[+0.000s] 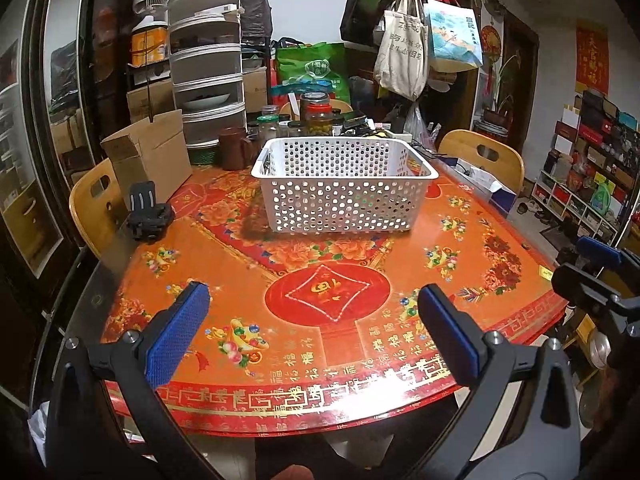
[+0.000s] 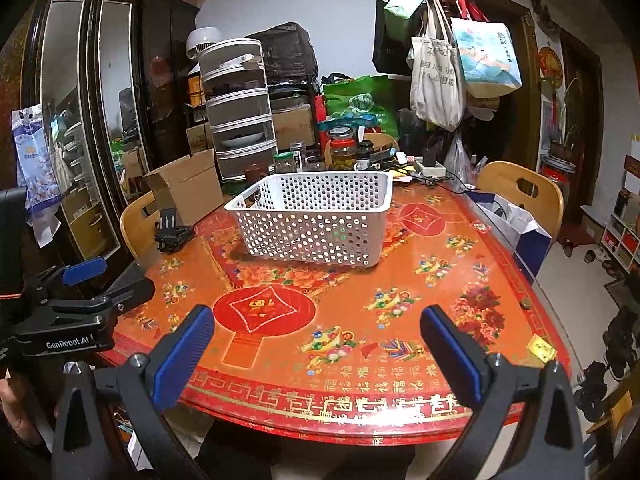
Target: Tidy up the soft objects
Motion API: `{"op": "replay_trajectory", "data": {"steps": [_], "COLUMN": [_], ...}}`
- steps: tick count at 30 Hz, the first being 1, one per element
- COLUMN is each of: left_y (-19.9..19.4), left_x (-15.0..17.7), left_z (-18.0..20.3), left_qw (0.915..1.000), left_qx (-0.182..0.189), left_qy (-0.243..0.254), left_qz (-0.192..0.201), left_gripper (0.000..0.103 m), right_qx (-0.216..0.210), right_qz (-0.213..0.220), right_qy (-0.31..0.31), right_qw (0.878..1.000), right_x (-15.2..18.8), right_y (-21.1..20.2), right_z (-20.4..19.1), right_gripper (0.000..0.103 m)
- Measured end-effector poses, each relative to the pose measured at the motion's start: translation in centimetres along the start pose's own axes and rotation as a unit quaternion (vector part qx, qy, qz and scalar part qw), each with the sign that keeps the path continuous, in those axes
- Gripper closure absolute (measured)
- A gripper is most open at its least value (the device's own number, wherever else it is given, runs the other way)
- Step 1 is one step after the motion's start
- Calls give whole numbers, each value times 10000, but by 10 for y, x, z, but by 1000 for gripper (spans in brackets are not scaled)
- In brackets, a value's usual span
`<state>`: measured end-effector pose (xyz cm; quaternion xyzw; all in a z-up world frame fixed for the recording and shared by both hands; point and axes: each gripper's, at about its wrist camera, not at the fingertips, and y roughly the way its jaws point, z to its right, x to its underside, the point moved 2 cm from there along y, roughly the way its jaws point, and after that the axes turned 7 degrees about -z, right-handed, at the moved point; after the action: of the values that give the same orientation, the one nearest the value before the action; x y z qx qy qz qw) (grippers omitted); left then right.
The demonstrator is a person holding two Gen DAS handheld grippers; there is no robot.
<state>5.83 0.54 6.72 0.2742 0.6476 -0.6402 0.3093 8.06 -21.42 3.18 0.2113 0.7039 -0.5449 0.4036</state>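
A white perforated basket [image 1: 343, 184] stands on the red patterned table [image 1: 320, 320], toward its far side; it also shows in the right wrist view [image 2: 316, 220]. I see no soft object on the table in either view. My left gripper [image 1: 314, 312] is open and empty above the table's near edge; in the right wrist view it appears at the left [image 2: 86, 276]. My right gripper [image 2: 318, 336] is open and empty above the near edge, and shows at the right of the left wrist view [image 1: 596, 256].
A black clamp-like mount [image 1: 149, 216] lies at the table's left edge. An open cardboard box [image 1: 150, 156], jars [image 1: 318, 118] and a stacked food cover [image 1: 206, 68] crowd the far side. Wooden chairs [image 1: 486, 156] stand around. Bags hang on a coat rack [image 1: 404, 52].
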Motion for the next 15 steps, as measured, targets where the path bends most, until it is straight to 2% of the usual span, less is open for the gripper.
{"op": "replay_trajectory", "data": {"steps": [15], "left_y": [-1], "left_x": [3], "left_z": [3], "left_qw": [10000], "left_qx": [75], "left_qy": [13], "left_qz": [-17], "left_gripper": [0], "right_qx": [-24], "right_qz": [2], "right_qy": [3], "right_qw": [10000], "right_x": [1], "right_y": [-2], "right_z": [-2], "right_gripper": [1]}}
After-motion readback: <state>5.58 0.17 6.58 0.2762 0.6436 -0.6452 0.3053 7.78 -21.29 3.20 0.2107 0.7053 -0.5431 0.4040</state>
